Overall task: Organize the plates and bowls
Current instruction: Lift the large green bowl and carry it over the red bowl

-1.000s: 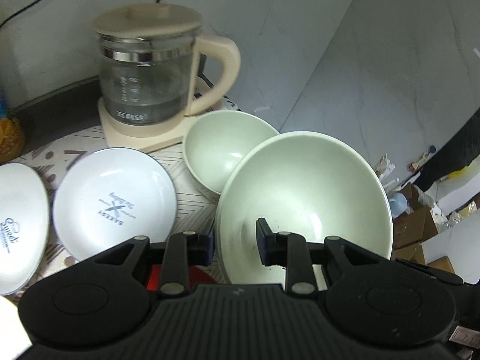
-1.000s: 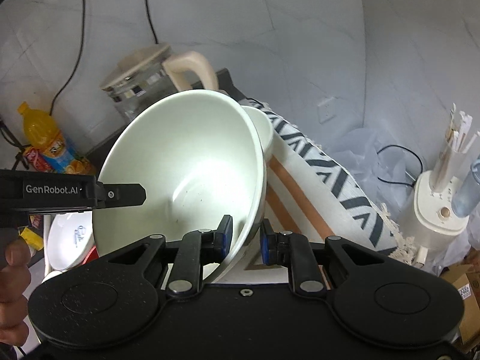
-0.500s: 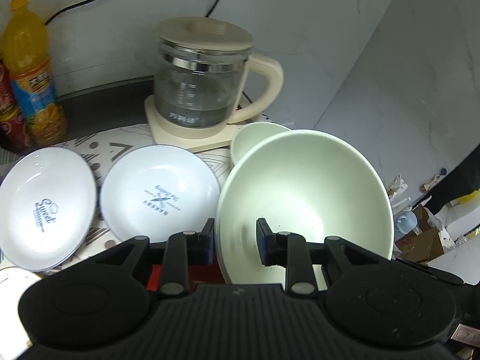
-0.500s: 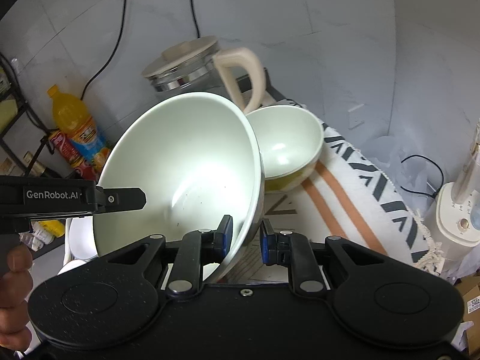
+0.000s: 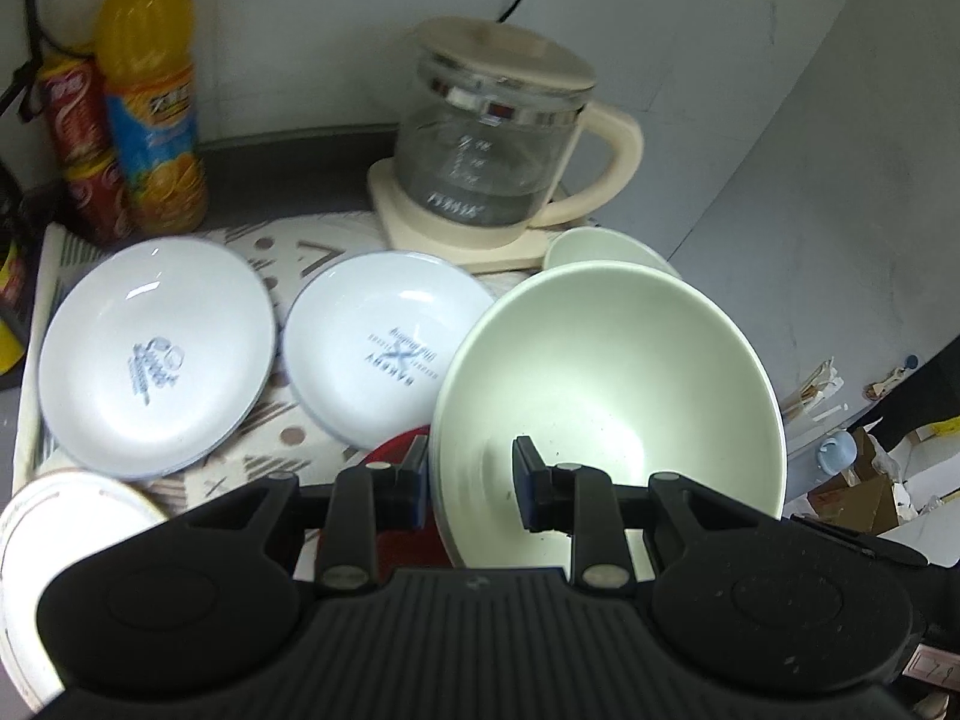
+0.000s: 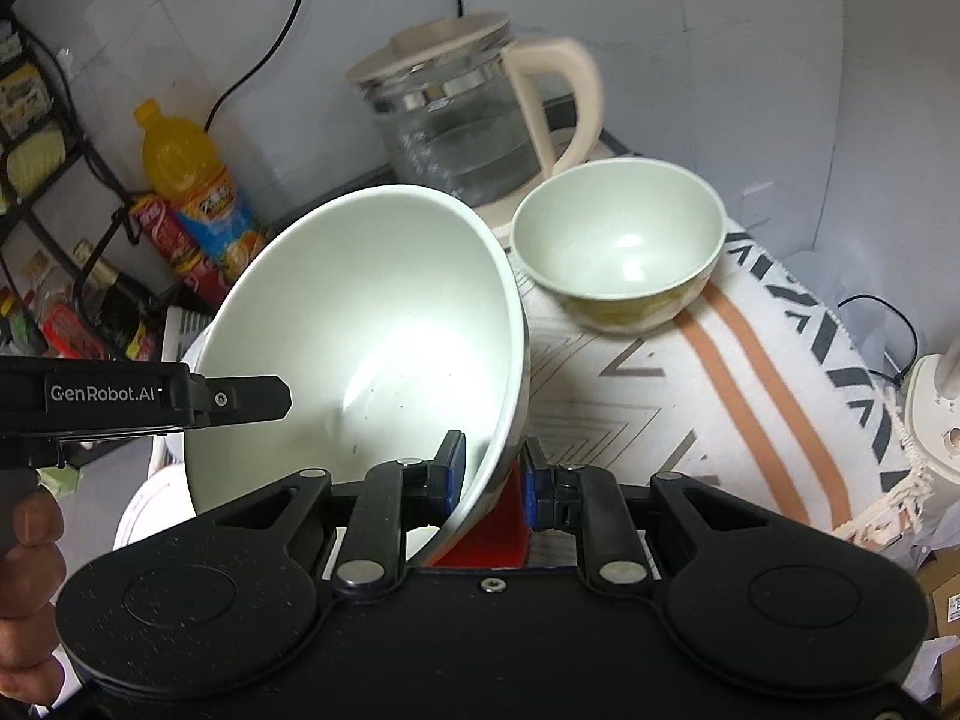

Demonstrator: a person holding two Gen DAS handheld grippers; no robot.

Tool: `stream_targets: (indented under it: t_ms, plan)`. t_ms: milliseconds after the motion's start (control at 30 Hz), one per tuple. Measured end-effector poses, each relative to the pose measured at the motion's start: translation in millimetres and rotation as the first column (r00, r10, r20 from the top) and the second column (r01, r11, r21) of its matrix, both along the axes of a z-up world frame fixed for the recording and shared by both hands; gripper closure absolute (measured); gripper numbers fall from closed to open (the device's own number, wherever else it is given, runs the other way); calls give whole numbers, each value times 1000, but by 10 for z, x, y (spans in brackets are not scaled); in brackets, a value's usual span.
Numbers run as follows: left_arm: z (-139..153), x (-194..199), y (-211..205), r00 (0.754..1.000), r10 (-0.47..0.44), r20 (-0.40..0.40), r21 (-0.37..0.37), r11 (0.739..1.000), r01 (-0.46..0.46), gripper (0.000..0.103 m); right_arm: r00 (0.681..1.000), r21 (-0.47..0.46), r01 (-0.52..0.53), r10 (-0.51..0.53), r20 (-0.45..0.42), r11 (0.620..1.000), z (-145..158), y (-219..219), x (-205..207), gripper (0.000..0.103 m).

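Both grippers share one load: the left gripper has its jaws clenched on the near-left rim of the large pale bowl, and the right gripper clamps the opposite rim — a two-sided hold that probably keeps the wide, tilted bowl from swinging. It hangs above the patterned cloth on the table, near the smaller bowl beside the kettle. Two white plates lie flat to the left — likely the other group for stacking.

Pale marble-look wall fills the upper frame, black cables trailing down it. A dark wire shelf stands upper left; a patterned cloth covers the bench.
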State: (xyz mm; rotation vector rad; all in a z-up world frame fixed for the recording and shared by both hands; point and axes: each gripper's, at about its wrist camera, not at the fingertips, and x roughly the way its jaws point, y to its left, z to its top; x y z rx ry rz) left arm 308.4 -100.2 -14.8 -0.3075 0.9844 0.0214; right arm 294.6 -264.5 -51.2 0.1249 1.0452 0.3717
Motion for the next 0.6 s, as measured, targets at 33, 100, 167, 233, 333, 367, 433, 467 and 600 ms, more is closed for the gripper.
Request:
stream_targets:
  t_ms: [33, 100, 167, 233, 333, 367, 433, 467, 600]
  plan:
    - [-23, -22, 24, 1000, 6, -6, -2, 1000, -6, 77, 1000, -5, -7, 7, -3, 1000, -8, 24, -10, 84]
    - [-67, -71, 65, 1000, 16, -17, -5, 1000, -16, 77, 1000, -15, -20, 20, -8, 1000, -24, 66, -25, 84]
    - [-98, -118, 98, 999, 25, -25, -8, 1000, -25, 77, 999, -23, -31, 30, -13, 999, -37, 100, -45, 84]
    - [-134, -159, 132, 999, 34, -34, -13, 999, -35, 77, 999, -28, -39, 38, -20, 999, -50, 130, -61, 83]
    - [-174, -214, 166, 998, 44, -48, -18, 999, -45, 77, 998, -43, -56, 55, -26, 998, -78, 172, -92, 83]
    - [-188, -232, 171, 997, 47, -53, -18, 999, -48, 77, 998, -48, -62, 60, -31, 997, -89, 184, -103, 83]
    - [-223, -264, 180, 997, 51, -64, -18, 998, -53, 76, 997, -56, -68, 66, -39, 996, -114, 204, -125, 83]
    - [-243, -277, 183, 996, 53, -71, -19, 998, -55, 77, 997, -60, -72, 69, -44, 996, -126, 210, -134, 83]
    - [-321, -323, 189, 994, 58, -96, -25, 998, -60, 76, 996, -76, -80, 76, -55, 994, -162, 220, -158, 82]
